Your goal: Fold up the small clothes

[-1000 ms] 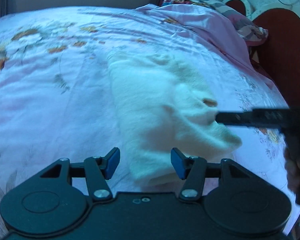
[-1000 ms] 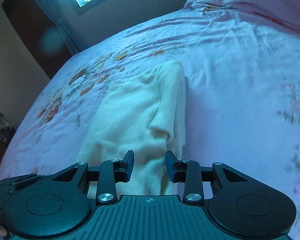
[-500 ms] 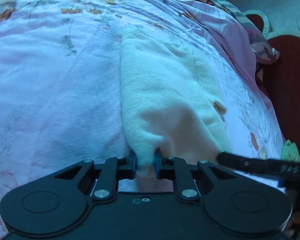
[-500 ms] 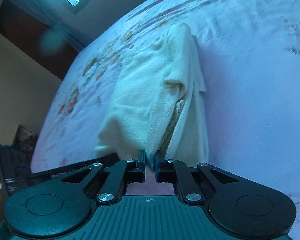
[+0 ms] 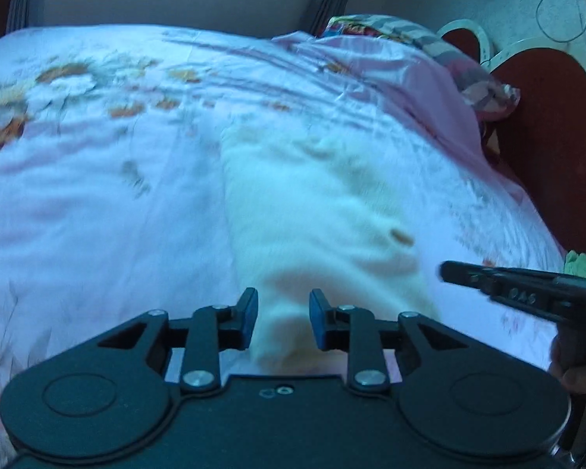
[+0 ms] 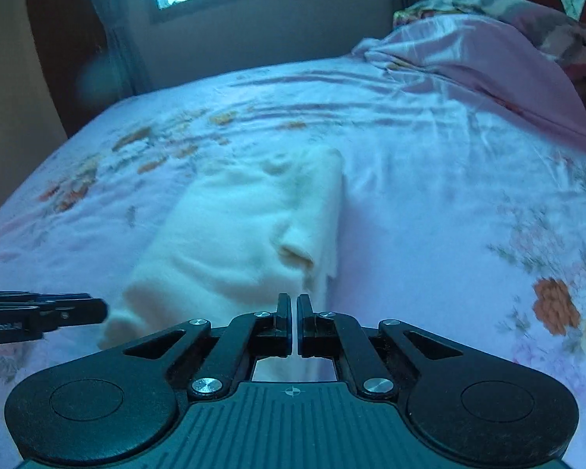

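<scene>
Cream garment (image 5: 320, 211) is lying folded lengthwise on bed (image 5: 97, 203). Left gripper (image 5: 283, 318) jaws are sitting spread around its near hem; right gripper (image 6: 294, 322) jaws are pressing together, prob. w/ cloth behind. Soft, light, floppy: best gripping hem corners.

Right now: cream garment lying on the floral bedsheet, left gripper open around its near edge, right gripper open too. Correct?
Not quite. The right gripper is shut, its jaws nearly touching in the right wrist view; whether it pinches cloth can't be told. The rest holds: the cream garment lies on the floral bedsheet, and the left gripper is open around its near edge.
</scene>
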### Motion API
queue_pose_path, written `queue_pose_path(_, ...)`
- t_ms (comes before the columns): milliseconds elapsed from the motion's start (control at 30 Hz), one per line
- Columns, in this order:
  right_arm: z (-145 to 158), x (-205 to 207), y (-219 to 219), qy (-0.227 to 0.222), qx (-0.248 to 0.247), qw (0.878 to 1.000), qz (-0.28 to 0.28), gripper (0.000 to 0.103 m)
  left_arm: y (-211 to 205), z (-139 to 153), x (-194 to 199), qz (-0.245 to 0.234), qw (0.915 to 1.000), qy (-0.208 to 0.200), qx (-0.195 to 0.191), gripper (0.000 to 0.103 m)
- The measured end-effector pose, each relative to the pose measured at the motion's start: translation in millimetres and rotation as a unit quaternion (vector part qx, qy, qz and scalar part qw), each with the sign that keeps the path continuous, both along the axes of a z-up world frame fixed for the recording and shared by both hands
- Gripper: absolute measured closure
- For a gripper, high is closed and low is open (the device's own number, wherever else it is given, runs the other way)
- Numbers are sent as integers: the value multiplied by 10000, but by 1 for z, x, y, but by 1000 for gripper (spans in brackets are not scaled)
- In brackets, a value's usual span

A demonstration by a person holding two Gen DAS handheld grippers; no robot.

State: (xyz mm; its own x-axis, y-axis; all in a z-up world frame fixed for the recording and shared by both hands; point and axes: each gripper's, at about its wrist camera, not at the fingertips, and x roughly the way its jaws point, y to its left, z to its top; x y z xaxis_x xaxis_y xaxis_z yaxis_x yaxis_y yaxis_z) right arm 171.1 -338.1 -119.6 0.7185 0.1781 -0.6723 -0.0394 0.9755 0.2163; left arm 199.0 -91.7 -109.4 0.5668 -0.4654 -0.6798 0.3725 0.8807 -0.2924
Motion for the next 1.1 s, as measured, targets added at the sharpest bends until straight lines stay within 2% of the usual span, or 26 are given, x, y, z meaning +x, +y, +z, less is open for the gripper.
queue_pose_path(133, -2, 37, 26, -112, -106, 9998, 97, 101, -27, -5, 27, 29, 10000, 83, -2, 78)
queue_pose_path(200, -10, 47, 31, -121, -407, 9990, 107, 101, -36, -24, 33, 19, 9994, 248, 232, 78)
queue_pose_path(233, -19, 48, 32, -67, -630, 9979, 142, 101, -38, -34, 31, -17, 9990, 279, 351, 78)
queue_pose_path(300, -56, 49, 31, 288, -1223, 9914, 371, 102, -39, -47, 18, -196, 9982, 40, 565, 76)
queue_pose_path(333, -68, 44, 26, 128, -1261, 9911, 407, 102, -40, -49, 12, -274, 9977, -4, 612, 76)
queue_pose_path(400, -69, 42, 18, 135, -1065, 9938, 304, 102, -37, -48, 8, -238, 9981, 46, 561, 76)
queue_pose_path(500, -50, 43, 14, 232, -710, 9972, 31, 101, -31, -35, 5, -124, 9990, 148, 412, 76)
queue_pose_path(600, -26, 15, 22, -290, -334, 9990, 77, 101, -33, -36, 1, -148, 9983, 175, 529, 75)
queue_pose_path(633, -31, 10, 28, -226, -460, 9985, 212, 101, -34, -41, 1, -148, 9980, 197, 580, 75)
queue_pose_path(667, -43, 9, 36, 49, -701, 9968, 388, 101, -35, -45, 1, -143, 9980, 171, 597, 75)
queue_pose_path(733, -58, -1, 39, -15, -956, 9941, 504, 101, -35, -46, 0, -128, 9978, 233, 606, 75)
queue_pose_path(833, -47, -3, 39, 92, -807, 9963, 295, 101, -37, -42, -4, -128, 9969, 233, 739, 75)
queue_pose_path(900, -41, -10, 42, -106, -806, 9962, 297, 101, -37, -43, -5, -136, 9966, 213, 787, 75)
queue_pose_path(967, -58, -9, 44, 186, -950, 9947, 343, 101, -39, -47, -3, -126, 9964, 250, 797, 75)
queue_pose_path(1000, -62, -10, 42, 169, -910, 9952, 328, 101, -40, -48, -3, -116, 9962, 243, 827, 75)
queue_pose_path(1100, -60, -7, 34, 295, -550, 9980, 111, 101, -45, -46, -6, -78, 9949, 204, 986, 75)
